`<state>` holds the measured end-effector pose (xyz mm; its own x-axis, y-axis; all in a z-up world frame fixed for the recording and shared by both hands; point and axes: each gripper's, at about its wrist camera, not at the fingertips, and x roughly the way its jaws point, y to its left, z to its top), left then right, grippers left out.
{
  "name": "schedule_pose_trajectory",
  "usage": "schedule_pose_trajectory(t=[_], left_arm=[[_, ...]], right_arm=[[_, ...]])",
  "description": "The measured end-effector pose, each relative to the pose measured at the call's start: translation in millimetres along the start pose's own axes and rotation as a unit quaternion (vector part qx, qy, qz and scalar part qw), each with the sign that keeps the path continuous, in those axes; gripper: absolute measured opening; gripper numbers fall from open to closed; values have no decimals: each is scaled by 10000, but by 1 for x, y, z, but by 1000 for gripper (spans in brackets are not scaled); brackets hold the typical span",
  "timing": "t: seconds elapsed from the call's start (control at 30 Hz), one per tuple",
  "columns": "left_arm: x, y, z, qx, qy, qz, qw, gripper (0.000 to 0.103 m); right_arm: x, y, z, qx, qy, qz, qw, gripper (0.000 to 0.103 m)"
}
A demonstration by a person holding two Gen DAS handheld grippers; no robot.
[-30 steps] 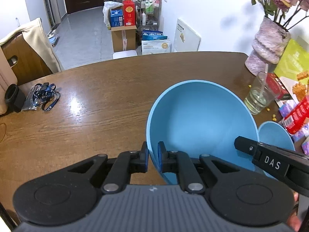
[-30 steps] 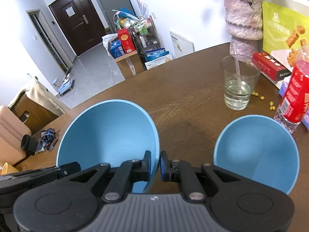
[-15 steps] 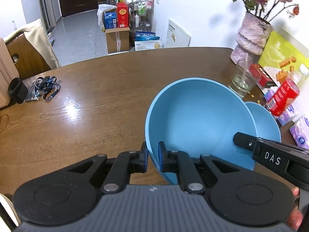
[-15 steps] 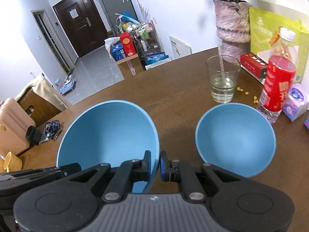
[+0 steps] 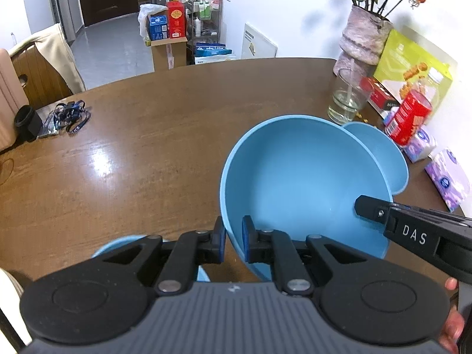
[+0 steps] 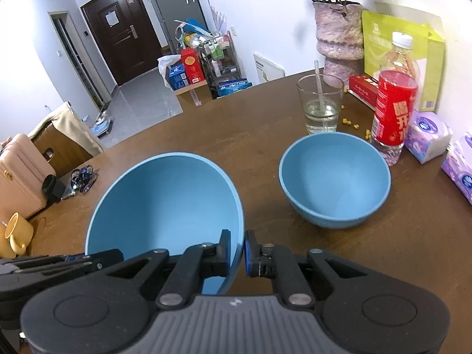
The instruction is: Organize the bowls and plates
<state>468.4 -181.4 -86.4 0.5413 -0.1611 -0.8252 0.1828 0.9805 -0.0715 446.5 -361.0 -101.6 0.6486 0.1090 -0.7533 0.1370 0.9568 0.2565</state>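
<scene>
A large blue bowl (image 5: 303, 183) hangs tilted above the brown table (image 5: 147, 147), held from both sides. My left gripper (image 5: 234, 237) is shut on its left rim, one pad inside the wall and one outside. On the opposite rim of the same large bowl (image 6: 165, 203), my right gripper (image 6: 237, 249) is shut the same way. A smaller blue bowl (image 6: 334, 183) stands upright on the table to the right, apart from the held one. Below the left gripper shows part of a blue rim (image 5: 115, 244), mostly hidden.
Behind the small bowl stand a glass of water with a straw (image 6: 321, 109), a red-labelled bottle (image 6: 393, 112), a vase (image 6: 339, 29) and tissue packs (image 6: 427, 135). A yellow mug (image 6: 17, 233) and a lanyard bundle (image 5: 67, 115) lie at the far left.
Both grippers have carried the large bowl back towards the near edge; the small bowl, glass and vase now look farther off. A blue rim has come into view under the left gripper.
</scene>
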Motion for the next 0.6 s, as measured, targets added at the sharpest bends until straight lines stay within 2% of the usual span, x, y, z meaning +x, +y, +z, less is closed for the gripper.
schedule_pose_trajectory(t=[0.6], left_arm=[[-40, 27, -40, 79, -53, -99, 9999, 11]], right_arm=[[-37, 31, -44, -50, -32, -71, 10000, 9]])
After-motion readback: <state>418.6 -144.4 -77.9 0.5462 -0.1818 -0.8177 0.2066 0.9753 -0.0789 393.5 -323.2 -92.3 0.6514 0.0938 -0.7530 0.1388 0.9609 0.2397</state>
